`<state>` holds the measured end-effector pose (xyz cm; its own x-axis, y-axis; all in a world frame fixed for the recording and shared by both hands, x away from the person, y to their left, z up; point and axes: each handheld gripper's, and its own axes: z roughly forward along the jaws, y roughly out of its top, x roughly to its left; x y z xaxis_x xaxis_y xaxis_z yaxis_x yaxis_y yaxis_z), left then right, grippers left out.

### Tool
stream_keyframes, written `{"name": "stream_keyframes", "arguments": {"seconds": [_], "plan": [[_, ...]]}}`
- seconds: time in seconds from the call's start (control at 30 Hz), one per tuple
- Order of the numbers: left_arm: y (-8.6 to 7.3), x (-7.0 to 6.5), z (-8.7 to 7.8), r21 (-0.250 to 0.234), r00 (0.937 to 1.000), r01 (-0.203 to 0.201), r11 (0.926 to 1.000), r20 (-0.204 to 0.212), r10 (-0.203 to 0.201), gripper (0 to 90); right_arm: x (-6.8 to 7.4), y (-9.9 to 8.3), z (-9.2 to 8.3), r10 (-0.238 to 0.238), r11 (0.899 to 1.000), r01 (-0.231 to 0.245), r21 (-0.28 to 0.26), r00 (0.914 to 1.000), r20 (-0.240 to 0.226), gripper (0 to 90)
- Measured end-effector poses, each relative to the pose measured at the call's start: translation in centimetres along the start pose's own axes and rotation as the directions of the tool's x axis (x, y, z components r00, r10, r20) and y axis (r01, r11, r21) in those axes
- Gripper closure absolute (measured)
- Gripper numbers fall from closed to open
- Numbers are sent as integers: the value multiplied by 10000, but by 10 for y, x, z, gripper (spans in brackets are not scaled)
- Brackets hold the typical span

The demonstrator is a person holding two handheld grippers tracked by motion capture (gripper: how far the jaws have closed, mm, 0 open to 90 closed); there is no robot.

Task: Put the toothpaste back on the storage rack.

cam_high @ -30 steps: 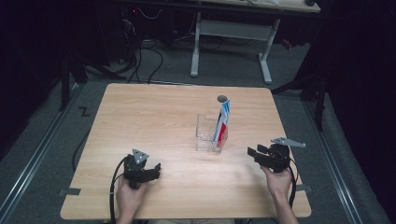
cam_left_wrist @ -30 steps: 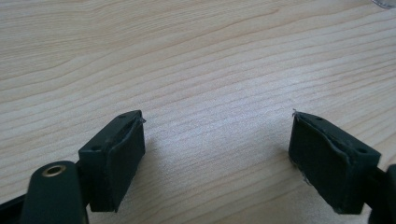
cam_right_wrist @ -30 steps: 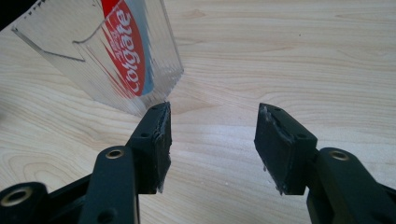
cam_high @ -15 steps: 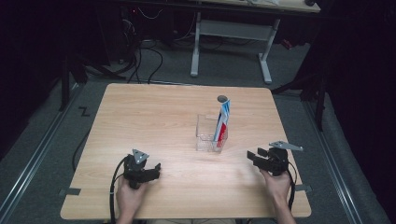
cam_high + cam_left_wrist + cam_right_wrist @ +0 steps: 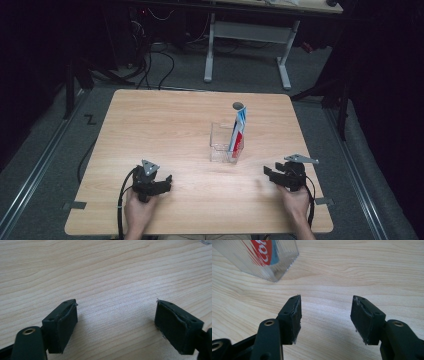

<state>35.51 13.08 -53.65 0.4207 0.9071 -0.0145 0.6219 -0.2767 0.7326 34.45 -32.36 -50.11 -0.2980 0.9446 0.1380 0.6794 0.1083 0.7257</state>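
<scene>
- My left gripper [image 5: 161, 181] is low over the near left part of the table [image 5: 165, 130]. Its jaws stand wide apart, and between them I see only bare wood; they hold nothing.
- My right gripper [image 5: 270, 174] is at the near right part of the table. Its jaws are also apart, a little less wide, and nothing is between them.
- I count two grippers, one clear box [image 5: 225, 144] and one tube [image 5: 238, 129].
- The clear box stands a little right of the table's middle, between my two grippers but farther from me. The tube, white with red and blue, stands upright in the right part of the box and rises well above its rim.
- In the right gripper view, a corner of the clear box [image 5: 265, 261] is just beyond my left jaw, apart from it, and the red print of the tube [image 5: 263, 251] shows through the wall.
- Behind the table there is a desk frame [image 5: 247, 47] and cables [image 5: 165, 60] on the dark floor.
</scene>
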Motion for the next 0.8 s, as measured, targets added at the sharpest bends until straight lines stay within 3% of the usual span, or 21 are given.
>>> {"name": "stream_keyframes", "arguments": {"seconds": [0.23, 0.8], "plan": [[0, 0, 0, -3, 10000, 2, 10000, -1, -2, 187, -1, -3, 8, -264, 9991, 247, 355, 9985, 488, 419], [0, 0, 0, -3, 10000, 4, 10000, -1, -4, 188, 5, -3, 26, -584, 9969, 540, 566, 9952, 786, 416]]}}
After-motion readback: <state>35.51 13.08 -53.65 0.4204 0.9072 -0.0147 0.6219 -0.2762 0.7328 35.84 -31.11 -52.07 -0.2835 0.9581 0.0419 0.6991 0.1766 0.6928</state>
